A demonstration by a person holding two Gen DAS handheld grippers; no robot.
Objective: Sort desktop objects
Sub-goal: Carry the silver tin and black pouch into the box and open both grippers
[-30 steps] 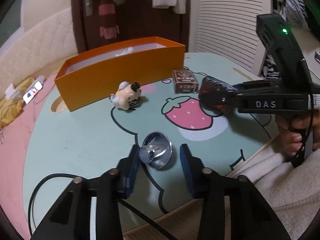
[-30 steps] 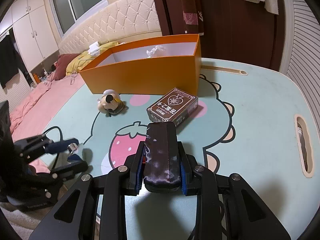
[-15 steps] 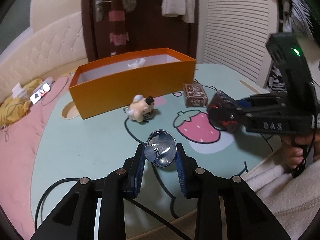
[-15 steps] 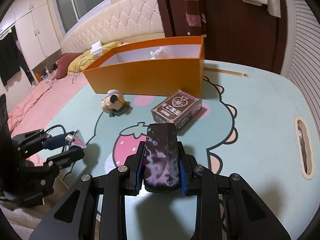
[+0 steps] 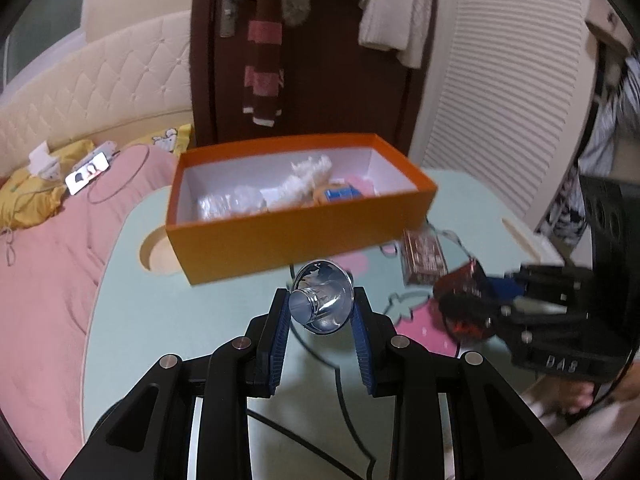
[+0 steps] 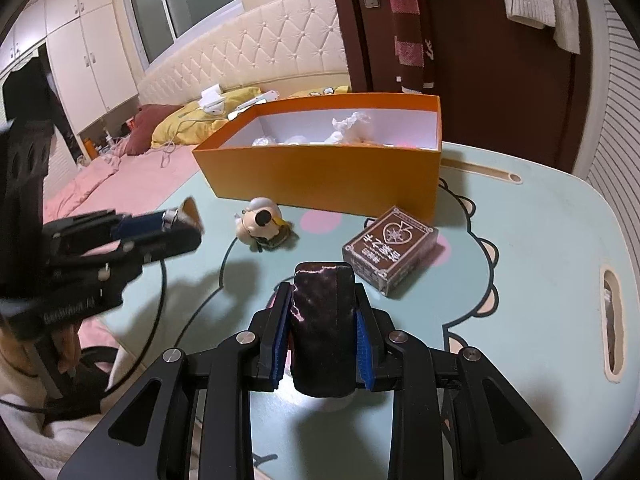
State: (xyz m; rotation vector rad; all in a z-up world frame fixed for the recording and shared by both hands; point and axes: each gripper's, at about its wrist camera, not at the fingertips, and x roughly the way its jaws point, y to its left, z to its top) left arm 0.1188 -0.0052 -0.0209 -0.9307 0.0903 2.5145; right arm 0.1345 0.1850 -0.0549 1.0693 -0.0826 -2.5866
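Holding item one, the left tool (image 5: 320,316) pinches a small shiny metal funnel (image 5: 322,304) between its blue pads: polished silver, flared cone, short spout turned toward the camera, lifted above the worktop (image 5: 168,320) just near of the orange box (image 5: 296,236). Item two, a dark pouch (image 6: 323,320) with a black, glossy, marbled surface and rounded corners, is clamped upright between the pads of the right tool (image 6: 323,312), above the worktop's near edge. Item three, the orange box, open-topped with a white interior, stands at the far side of the worktop and contains crumpled white material, clear wrapping and a small blue piece. Item four, a brown card box (image 6: 390,250) with pale printed ornament, lies flat just near of the orange box's right corner. Item five, a small cream figurine (image 6: 262,228) with a dark round detail, lies to the left of the card box.
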